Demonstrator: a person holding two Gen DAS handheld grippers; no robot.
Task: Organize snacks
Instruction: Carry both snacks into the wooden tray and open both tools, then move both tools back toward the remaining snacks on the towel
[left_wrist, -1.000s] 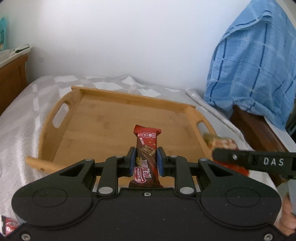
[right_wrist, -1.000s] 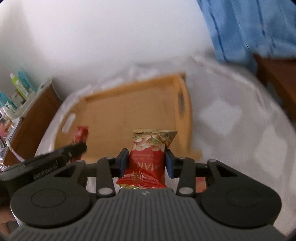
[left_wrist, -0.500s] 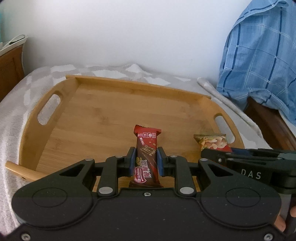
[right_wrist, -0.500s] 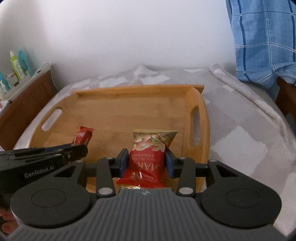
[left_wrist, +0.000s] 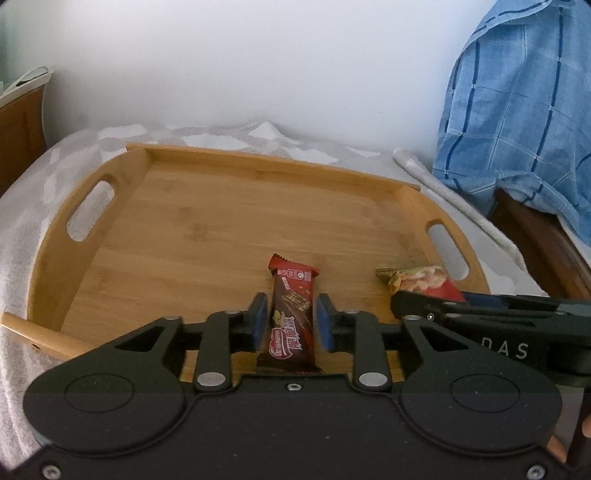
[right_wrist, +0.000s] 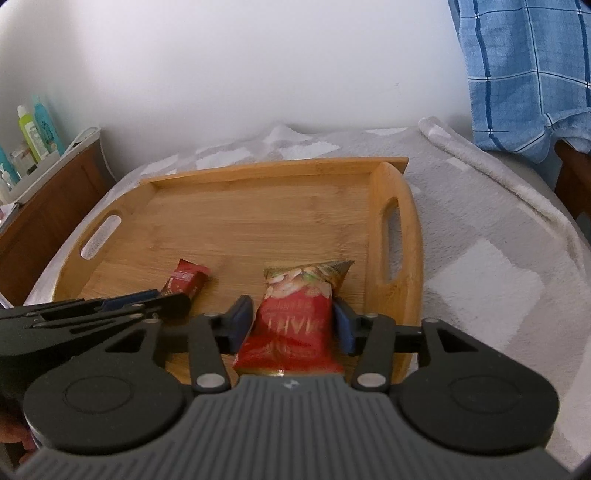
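Blue plaid cloth (right_wrist: 524, 74) beside bamboo tray (right_wrist: 410, 206).

The chocolate bar's (left_wrist: 293, 317) lower end is hidden behind the left gripper (left_wrist: 290, 323); the nut packet's (right_wrist: 295, 325) print is blurred.

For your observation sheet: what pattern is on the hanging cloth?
Blue with checked lines; the cloth shows best in the right wrist view.

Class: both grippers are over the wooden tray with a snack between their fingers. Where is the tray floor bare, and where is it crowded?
Bare: the wooden tray floor from its far wall forward, between both handle slots. Crowded: the near edge, where the chocolate bar and nut packet sit with both grippers.
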